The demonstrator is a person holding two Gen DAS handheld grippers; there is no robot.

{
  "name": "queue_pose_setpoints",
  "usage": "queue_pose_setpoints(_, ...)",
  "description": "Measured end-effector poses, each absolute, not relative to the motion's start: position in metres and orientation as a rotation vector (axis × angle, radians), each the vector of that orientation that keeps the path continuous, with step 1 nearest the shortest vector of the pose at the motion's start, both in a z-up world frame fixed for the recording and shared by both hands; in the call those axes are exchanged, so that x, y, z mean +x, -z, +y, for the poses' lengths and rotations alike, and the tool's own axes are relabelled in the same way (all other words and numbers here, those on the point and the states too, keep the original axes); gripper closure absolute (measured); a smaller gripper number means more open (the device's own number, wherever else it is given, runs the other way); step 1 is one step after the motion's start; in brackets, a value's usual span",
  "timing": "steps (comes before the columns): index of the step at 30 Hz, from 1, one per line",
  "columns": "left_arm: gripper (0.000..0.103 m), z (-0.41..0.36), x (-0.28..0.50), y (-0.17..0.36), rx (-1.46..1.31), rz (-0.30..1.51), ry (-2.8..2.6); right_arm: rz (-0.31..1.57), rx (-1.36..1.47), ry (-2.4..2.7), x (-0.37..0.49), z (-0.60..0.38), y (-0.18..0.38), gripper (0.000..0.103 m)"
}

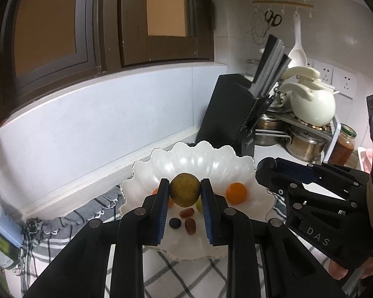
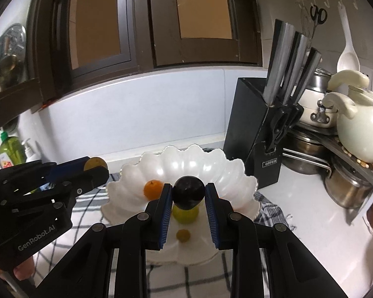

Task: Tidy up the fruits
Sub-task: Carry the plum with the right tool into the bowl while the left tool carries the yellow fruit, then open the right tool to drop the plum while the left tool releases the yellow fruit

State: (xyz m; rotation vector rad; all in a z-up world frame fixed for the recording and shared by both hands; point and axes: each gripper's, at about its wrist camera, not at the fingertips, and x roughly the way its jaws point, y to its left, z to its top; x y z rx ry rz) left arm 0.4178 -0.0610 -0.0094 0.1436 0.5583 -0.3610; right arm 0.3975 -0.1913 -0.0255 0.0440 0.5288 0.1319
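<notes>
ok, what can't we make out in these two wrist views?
- Left wrist: green fruit and one orange fruit in the bowl, mostly hidden by the left gripper's fingers and its speckled fruit.
- Right wrist: green fruit partly behind the dark fruit in the right gripper.

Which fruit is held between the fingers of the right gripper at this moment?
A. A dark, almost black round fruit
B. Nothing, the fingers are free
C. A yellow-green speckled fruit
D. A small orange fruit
A: in the right wrist view the right gripper has its blue pads pressed on a dark round fruit above the white scalloped bowl; the yellow-green speckled fruit is in the left gripper.
</notes>
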Motion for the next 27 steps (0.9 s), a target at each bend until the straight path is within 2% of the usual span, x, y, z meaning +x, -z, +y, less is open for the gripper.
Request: queue_pose_setpoints(27, 0.077, -0.078, 0.527, 0.066, 0.145, 0.776, 0.322, 0.735, -0.041, -0.117, 0.507, -0.192, 0.071, 0.075)
